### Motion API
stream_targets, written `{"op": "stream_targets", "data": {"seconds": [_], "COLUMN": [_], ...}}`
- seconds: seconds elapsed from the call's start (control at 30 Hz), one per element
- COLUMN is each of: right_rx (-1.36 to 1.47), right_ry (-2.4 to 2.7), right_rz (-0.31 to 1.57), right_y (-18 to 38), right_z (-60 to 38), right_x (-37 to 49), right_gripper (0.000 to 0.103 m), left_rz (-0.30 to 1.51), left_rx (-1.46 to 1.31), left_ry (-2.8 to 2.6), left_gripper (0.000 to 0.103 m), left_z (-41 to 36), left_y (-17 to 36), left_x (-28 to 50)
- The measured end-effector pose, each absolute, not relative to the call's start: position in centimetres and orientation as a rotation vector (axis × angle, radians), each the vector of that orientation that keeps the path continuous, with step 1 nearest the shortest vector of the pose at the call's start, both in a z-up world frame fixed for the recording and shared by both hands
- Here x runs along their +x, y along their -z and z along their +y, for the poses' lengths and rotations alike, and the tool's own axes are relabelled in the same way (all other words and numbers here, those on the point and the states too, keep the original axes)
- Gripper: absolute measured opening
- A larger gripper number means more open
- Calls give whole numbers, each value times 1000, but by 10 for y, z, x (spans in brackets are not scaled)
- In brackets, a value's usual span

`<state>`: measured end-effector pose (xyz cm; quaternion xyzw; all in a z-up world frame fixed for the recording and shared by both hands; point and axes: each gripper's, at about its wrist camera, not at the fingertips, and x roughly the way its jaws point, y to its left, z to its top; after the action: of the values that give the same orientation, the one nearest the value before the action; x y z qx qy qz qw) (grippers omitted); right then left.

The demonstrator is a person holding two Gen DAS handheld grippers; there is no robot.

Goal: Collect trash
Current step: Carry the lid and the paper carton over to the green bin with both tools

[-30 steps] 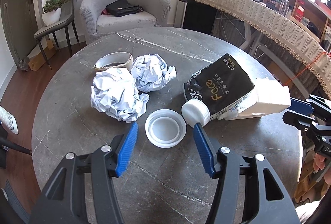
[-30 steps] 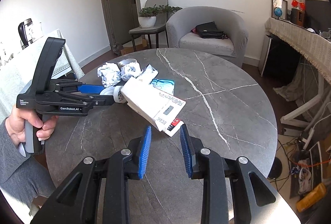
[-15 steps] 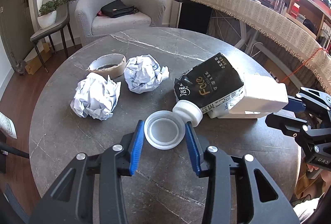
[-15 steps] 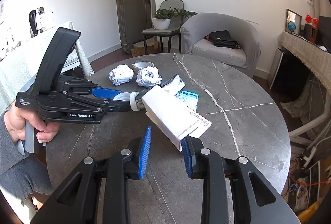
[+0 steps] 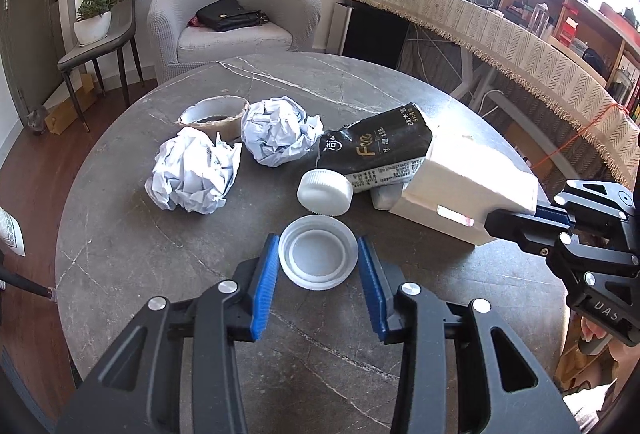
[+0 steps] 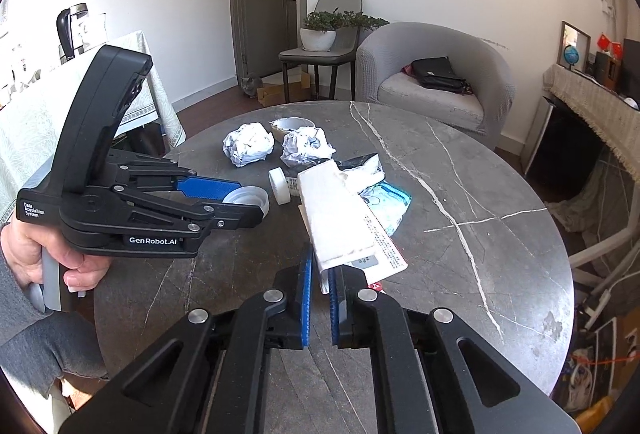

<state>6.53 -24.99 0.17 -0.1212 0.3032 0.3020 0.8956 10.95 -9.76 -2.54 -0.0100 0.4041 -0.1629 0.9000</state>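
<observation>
Trash lies on a round grey marble table (image 5: 168,298). My left gripper (image 5: 318,266) has its blue pads on both sides of a white plastic lid (image 5: 318,257), shut on it; the lid shows in the right wrist view (image 6: 248,198) too. My right gripper (image 6: 320,288) is shut on the near end of a white carton (image 6: 340,222), also seen from the left wrist (image 5: 464,189). Beyond lie a white bottle cap (image 5: 325,191), a black pouch (image 5: 380,149), two crumpled paper balls (image 5: 194,175) (image 5: 280,135) and a tape roll (image 5: 214,113).
A pale blue wrapper (image 6: 386,203) lies under the carton. Behind the table stand a grey armchair (image 5: 232,21) with a black bag, a chair with a potted plant (image 5: 96,21), and a long cloth-covered desk (image 5: 520,45) at the right.
My left gripper moved forward and closed its pads onto the white lid. My right gripper closed onto the end of the white carton, which was between open fingers before.
</observation>
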Motion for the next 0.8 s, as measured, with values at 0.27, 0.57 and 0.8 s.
{"op": "stream_targets", "data": {"seconds": [0.27,0.57,0.8], "right_rx": [-205,-177,-183], "right_ry": [-644,-684,-713], "right_rz": [651,646,626], "right_y": [-15,-28,-39], "right_z": [-248,-228,-204], "right_x": [47,32,30], "right_gripper": [0,0,0], "left_rz": [820,793,778], "left_rx": [-43,-70,-78], "left_ry": [321,308,281], "left_gripper": [42,42,42], "left_z": [-78,-55,-29], "left_y": [18,6,0], "left_x": [98,83,74]}}
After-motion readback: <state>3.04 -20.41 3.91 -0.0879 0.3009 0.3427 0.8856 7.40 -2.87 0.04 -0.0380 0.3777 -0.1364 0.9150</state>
